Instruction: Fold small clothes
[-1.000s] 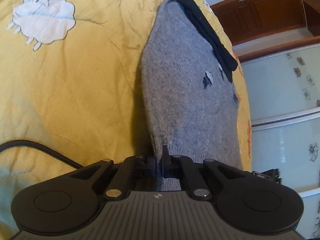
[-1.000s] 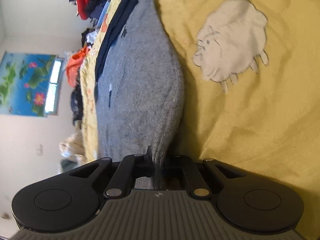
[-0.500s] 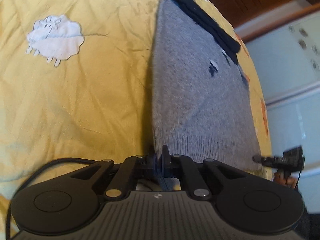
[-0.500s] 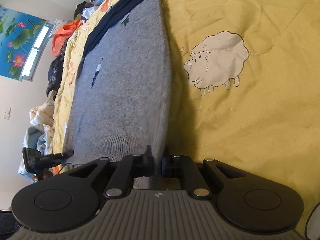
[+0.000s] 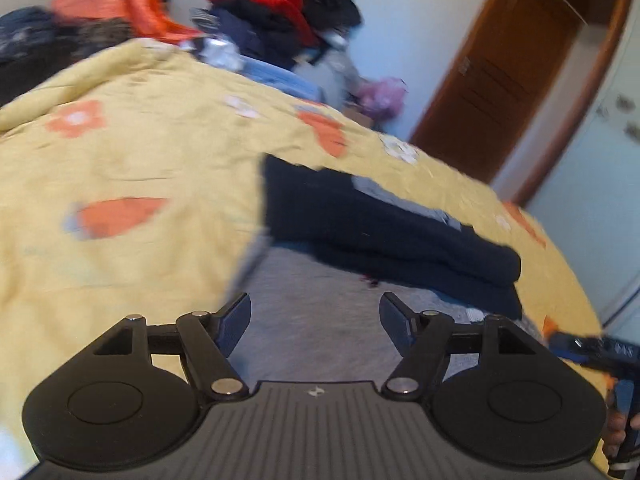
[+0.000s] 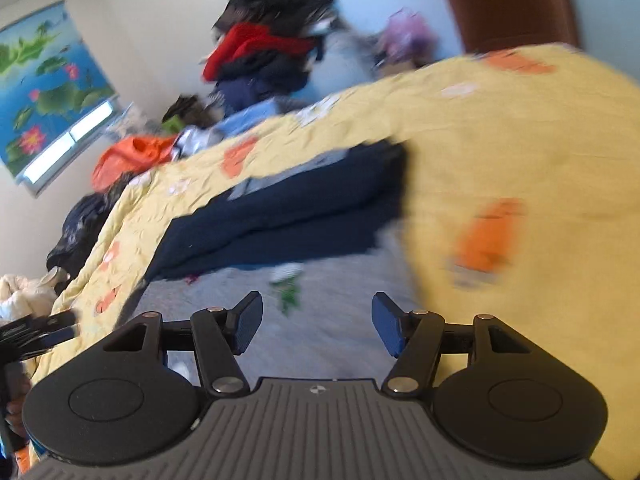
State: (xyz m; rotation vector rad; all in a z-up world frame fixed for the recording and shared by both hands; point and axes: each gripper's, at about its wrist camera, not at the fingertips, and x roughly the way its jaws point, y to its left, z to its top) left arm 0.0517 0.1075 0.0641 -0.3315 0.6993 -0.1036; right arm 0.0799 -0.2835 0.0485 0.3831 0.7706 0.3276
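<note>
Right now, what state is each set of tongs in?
Left tongs: open, just been opening, nothing between them; grey sweater lies below.
Right tongs: open, just been opening, holding nothing.

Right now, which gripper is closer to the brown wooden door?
Right. The right gripper hovers over the grey sweater on the side toward the brown wooden door; the left gripper is on the side away from it. Both jaws have just been opening, nothing between them.
</note>
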